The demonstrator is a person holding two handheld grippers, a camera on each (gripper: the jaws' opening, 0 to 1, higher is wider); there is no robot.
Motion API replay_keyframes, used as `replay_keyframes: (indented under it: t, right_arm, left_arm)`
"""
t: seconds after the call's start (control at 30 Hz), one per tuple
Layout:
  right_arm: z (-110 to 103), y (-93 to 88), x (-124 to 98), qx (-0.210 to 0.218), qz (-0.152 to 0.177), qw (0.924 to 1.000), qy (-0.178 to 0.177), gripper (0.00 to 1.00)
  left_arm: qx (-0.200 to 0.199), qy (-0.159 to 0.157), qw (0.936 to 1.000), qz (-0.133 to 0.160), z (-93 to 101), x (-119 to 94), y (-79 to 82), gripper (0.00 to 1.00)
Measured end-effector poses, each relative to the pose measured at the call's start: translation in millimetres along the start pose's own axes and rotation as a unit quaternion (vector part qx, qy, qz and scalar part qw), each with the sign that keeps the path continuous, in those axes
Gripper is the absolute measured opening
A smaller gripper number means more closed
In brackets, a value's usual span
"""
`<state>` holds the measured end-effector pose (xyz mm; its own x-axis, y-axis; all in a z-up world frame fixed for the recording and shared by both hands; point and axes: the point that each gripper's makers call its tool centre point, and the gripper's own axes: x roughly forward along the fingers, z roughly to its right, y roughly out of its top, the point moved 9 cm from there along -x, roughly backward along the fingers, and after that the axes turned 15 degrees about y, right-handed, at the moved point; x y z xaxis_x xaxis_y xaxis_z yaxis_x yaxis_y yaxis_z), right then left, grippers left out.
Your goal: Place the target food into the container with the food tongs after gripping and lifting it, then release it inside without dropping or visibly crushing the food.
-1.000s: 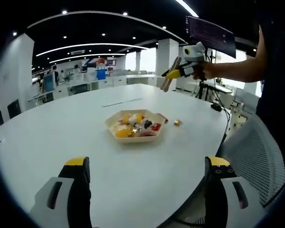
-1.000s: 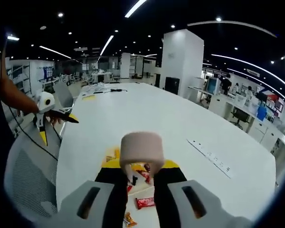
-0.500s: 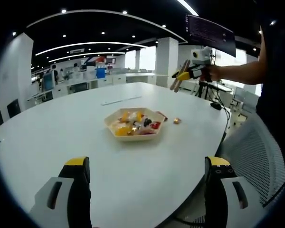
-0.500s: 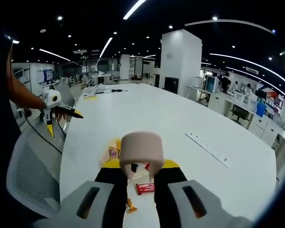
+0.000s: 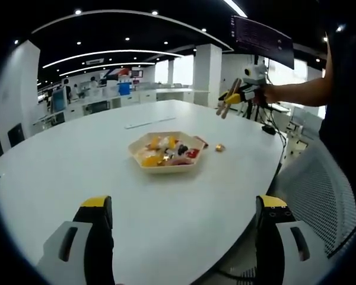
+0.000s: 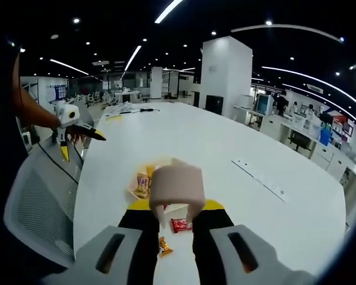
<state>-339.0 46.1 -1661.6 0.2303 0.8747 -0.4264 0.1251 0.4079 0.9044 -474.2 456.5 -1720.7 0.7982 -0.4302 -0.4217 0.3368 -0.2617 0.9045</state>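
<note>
A pale hexagonal tray [image 5: 143, 167] of mixed wrapped foods sits mid-table. Beside it lie a red wrapped candy [image 5: 202, 142] and a small gold one [image 5: 219, 148]. My left gripper [image 5: 184, 208] hovers over the near table edge, open, with nothing between its wide-apart jaws. Off to the right, high above the table's far side, a hand holds my right gripper [image 5: 234, 98], shut on beige food tongs [image 5: 227, 102]. In the right gripper view the tongs' looped end [image 6: 177, 190] hides much of the tray [image 6: 137, 191]. The red candy [image 6: 179, 225] and gold candy [image 6: 164, 246] lie below, with the left gripper [image 6: 77, 139] at left.
The round white table [image 5: 77, 160] has a power strip [image 6: 262, 181] set in its top. A grey mesh chair [image 5: 320, 196] stands at the table's right edge. A dark monitor [image 5: 261, 40] hangs behind the right hand. Desks and a white pillar [image 6: 226, 74] stand further back.
The right gripper has carried the tongs up and away from the tray, to the right in the left gripper view. The tray and candies now look smaller beneath it. The left gripper has stayed open.
</note>
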Motion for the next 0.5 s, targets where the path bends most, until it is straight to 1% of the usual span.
replay_keyframes:
  t: [0.17, 0.33, 0.5]
  right_arm:
    - [-0.3, -13.7, 5.8, 0.004, -0.001, 1.0000, 0.004, 0.19]
    - [-1.5, -35.4, 15.7, 0.021, -0.015, 0.9996, 0.011, 0.19]
    - [-2.5, -47.9, 24.8, 0.034, -0.017, 0.9991, 0.017, 0.20]
  left_arm:
    - [0.001, -0.001, 1.0000, -0.005, 0.8, 0.4, -0.8, 0.97]
    - [0.001, -0.001, 1.0000, -0.008, 0.5, 1.0, -1.8, 0.97]
    - [0.002, -0.001, 0.9999, -0.013, 0.2, 1.7, -3.4, 0.97]
